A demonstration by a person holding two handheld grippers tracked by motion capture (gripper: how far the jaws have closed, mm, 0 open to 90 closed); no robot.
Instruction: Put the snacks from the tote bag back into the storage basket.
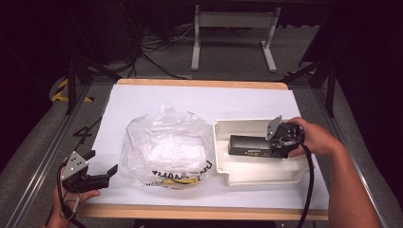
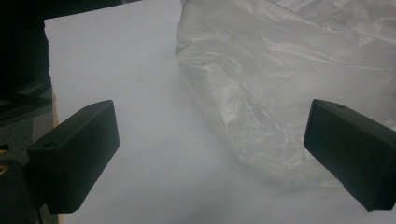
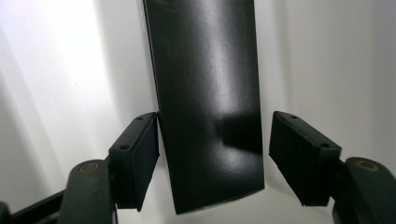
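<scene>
We see black box (image 1: 249, 145) lying inside white tray (image 1: 259, 175) — right gripper (image 3: 212, 158) jaws released, gap either side. Left gripper (image 1: 105, 167) jaws wide apart beside plastic bag (image 1: 164, 149) — bag untouched, likely next.

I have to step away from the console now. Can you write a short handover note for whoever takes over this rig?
Right tool: over the white tray, jaws straddling the black box. There is a gap on one side, so the box is not clamped; it lies in the tray.
Left tool: open and empty, resting near the table's front left edge, pointing at the clear plastic bag.
Bag: lies crumpled on the white sheet, left of the tray, apart from both tools.
Done: box is in the tray.
Left: probably back the right tool away; what follows for the bag is unclear.
</scene>
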